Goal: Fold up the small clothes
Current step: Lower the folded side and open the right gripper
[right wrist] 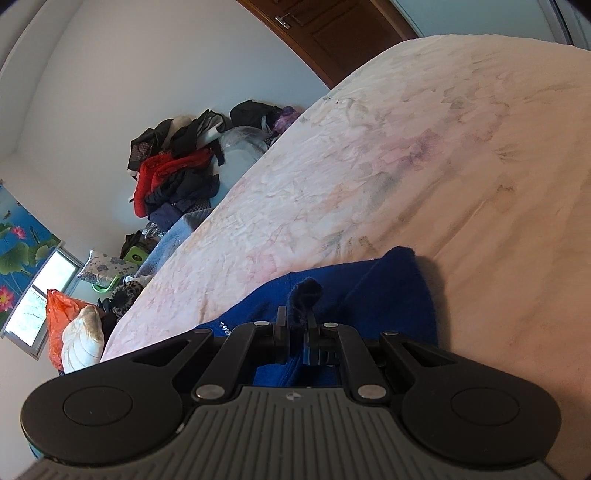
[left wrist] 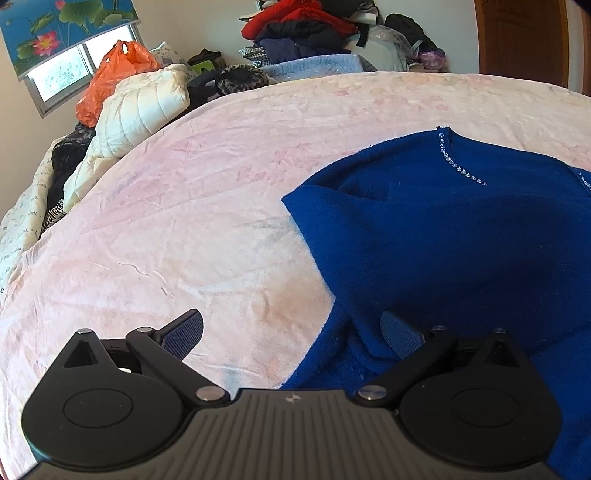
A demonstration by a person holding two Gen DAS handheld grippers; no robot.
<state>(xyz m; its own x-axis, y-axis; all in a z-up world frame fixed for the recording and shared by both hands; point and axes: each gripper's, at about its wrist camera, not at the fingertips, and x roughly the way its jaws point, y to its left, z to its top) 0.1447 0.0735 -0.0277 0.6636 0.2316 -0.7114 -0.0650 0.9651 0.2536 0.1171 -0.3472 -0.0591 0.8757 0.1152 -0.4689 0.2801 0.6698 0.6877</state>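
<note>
Black gripper hardware fills the bottom of both wrist views. Left gripper [left wrist: 291, 334] has its jaws spread wide w/ nothing between the pads; the left pad [left wrist: 183, 333] sits over bare blanket, the right pad [left wrist: 400, 334] rests against the edge of the blue sweater [left wrist: 461, 236]. Right gripper [right wrist: 297, 332] is clamped tight on a bunched fold of the same sweater [right wrist: 391, 295], a dark tuft of fabric poking up between the closed fingers [right wrist: 281, 325].

Sweater lies on the pink floral blanket [left wrist: 184, 229] covering the bed, toward the near-right part in the left wrist view, partly folded over itself, w/ a line of small rhinestones [left wrist: 458, 166] along the neckline.

Containers: an orange plastic bag [left wrist: 110, 77] sits at the far left edge of the bed beside a cream quilted jacket [left wrist: 136, 110]; can't tell what's inside it. Clothes pile [left wrist: 306, 33], red and dark items, is heaped at the far side against the wall. Lotus-print blind [left wrist: 62, 29] hangs over a window upper left, and a brown wooden door [left wrist: 524, 40] is at upper right.
</note>
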